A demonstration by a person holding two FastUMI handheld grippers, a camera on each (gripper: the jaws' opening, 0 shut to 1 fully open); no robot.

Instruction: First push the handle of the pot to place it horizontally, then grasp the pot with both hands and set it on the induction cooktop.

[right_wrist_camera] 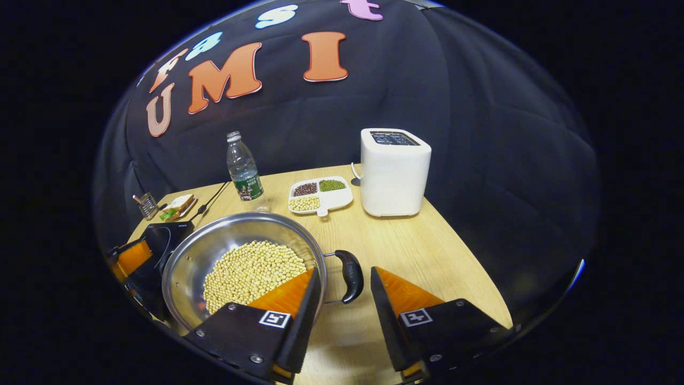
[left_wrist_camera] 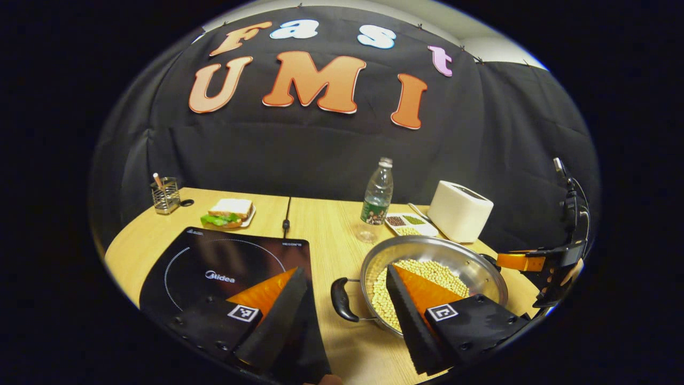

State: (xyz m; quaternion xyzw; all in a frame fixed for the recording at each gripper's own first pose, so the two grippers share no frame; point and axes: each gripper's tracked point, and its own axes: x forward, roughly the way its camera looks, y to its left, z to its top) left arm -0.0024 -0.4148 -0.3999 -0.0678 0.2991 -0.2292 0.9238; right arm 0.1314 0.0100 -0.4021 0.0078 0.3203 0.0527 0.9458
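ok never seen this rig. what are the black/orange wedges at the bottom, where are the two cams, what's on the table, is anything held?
No robot arm here: a person holds a two-finger gripper in each hand, and a fisheye camera rides on each. The wedges are each camera's own fingers. In the left gripper view the left gripper is open around the pot's near black handle. In the right gripper view the right gripper is open around the other handle. Nothing is held yet. On the wooden table: a steel pot of soybeans, an induction cooktop, a water bottle, a white toaster, a divided dish of beans, a sandwich and a wire holder.
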